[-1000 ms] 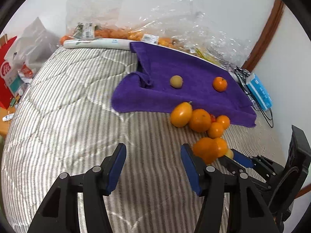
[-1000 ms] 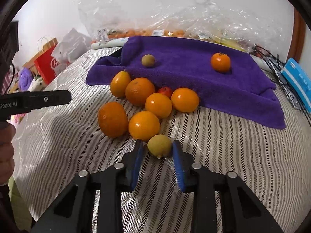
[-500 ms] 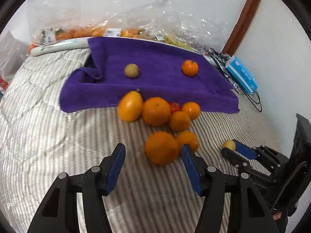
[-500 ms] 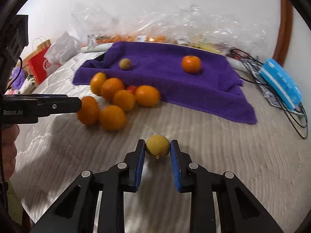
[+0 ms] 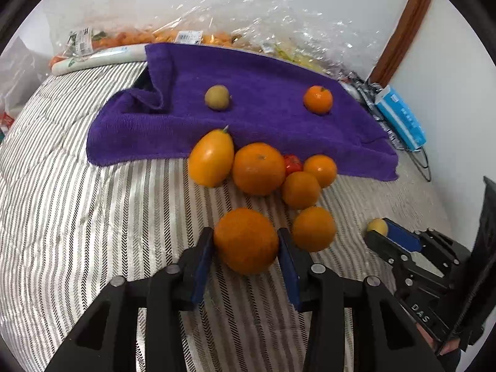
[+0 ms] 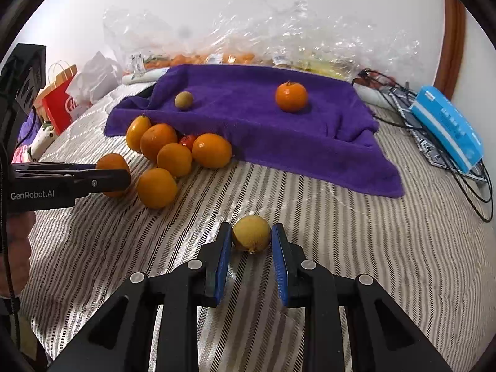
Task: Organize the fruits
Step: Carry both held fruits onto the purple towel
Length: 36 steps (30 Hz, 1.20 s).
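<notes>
Closing, left gripper (image 5: 246, 245) jaws now pinch one orange (image 5: 246, 240); right gripper (image 6: 251, 237) pinches one yellow fruit (image 6: 251, 232).

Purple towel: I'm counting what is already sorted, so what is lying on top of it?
On the purple towel lie two fruits, set apart: a small yellow-green fruit and a mandarin. Whatever props the towel up underneath is covered.

The bed cover (image 5: 93, 217) is grey-and-white striped with a herringbone weave. A purple towel (image 5: 263, 74) carries a yellow-green fruit (image 5: 217, 97) and an orange mandarin (image 5: 317, 99). The grippers are black with blue pads (image 6: 223, 263). A yellow fruit (image 6: 251, 233) sits between them.
</notes>
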Each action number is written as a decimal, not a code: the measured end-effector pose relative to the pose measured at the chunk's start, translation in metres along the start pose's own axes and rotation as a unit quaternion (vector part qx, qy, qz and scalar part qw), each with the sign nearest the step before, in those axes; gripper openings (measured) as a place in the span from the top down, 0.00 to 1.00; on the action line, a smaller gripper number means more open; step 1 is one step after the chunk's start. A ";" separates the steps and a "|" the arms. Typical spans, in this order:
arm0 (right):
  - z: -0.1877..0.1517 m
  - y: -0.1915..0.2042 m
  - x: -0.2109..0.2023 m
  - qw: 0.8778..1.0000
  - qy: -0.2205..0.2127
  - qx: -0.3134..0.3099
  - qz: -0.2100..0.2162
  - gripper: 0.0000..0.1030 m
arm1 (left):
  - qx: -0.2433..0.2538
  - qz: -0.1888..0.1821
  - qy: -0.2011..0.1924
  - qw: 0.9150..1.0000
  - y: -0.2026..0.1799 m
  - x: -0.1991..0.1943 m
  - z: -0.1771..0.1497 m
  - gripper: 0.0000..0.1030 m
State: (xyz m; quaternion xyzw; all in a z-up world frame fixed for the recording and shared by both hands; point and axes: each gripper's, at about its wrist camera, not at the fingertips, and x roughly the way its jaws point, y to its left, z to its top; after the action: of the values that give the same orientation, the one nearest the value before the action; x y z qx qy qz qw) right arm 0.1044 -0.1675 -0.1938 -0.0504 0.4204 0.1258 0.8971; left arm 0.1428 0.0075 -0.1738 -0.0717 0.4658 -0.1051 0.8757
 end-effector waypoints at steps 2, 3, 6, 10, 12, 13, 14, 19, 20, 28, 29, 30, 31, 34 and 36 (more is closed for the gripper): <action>0.000 0.001 0.000 1.000 0.000 -0.003 0.002 0.75 | 0.007 0.009 -0.014 1.000 -0.002 0.000 -0.003 0.64; 0.000 0.000 0.000 1.000 0.000 -0.002 0.005 0.75 | 0.010 0.009 -0.020 1.000 -0.003 0.000 -0.004 0.64; -0.001 -0.002 -0.001 1.000 -0.003 0.005 0.010 0.75 | 0.003 -0.007 -0.040 0.999 0.002 -0.001 -0.009 0.65; -0.002 -0.003 -0.006 1.000 -0.013 0.009 0.011 0.75 | -0.009 -0.018 -0.049 0.999 0.008 -0.005 -0.012 0.65; -0.002 -0.002 -0.008 1.000 -0.019 0.009 0.010 0.75 | -0.010 -0.018 -0.054 0.998 0.009 -0.007 -0.014 0.65; -0.002 -0.003 -0.008 1.000 -0.021 0.010 0.009 0.75 | -0.011 -0.020 -0.058 0.998 0.009 -0.009 -0.016 0.65; -0.002 -0.003 -0.009 1.000 -0.023 0.011 0.008 0.75 | -0.012 -0.022 -0.061 0.998 0.010 -0.012 -0.017 0.65; -0.004 -0.004 -0.014 0.999 -0.034 0.020 -0.005 0.75 | -0.015 -0.006 -0.053 0.998 0.013 -0.016 -0.022 0.65; -0.005 -0.004 -0.016 0.999 -0.035 0.025 -0.007 0.75 | -0.016 0.000 -0.048 0.999 0.013 -0.017 -0.023 0.65; -0.009 -0.001 -0.032 0.998 -0.042 0.039 -0.010 0.75 | -0.012 0.018 -0.052 0.998 0.018 -0.045 -0.029 0.65; -0.007 -0.001 -0.035 0.998 -0.046 0.041 -0.009 0.75 | -0.016 0.017 -0.053 0.998 0.020 -0.049 -0.029 0.65; -0.007 -0.001 -0.038 0.998 -0.049 0.042 -0.009 0.75 | -0.021 0.018 -0.053 0.998 0.023 -0.051 -0.029 0.65; -0.006 -0.001 -0.040 0.998 -0.053 0.043 -0.011 0.75 | -0.028 0.019 -0.050 0.998 0.026 -0.054 -0.029 0.65; -0.002 -0.003 -0.049 0.997 -0.061 0.048 -0.015 0.75 | -0.056 0.007 -0.041 0.998 0.036 -0.059 -0.028 0.65; 0.003 -0.005 -0.054 0.996 -0.068 0.050 -0.016 0.75 | -0.062 0.011 -0.041 0.997 0.038 -0.063 -0.023 0.65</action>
State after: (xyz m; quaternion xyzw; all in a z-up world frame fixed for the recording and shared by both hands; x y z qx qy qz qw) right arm 0.0741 -0.1817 -0.1505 -0.0035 0.3636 0.0937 0.9268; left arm 0.0935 0.0595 -0.1450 -0.1251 0.4362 -0.0630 0.8889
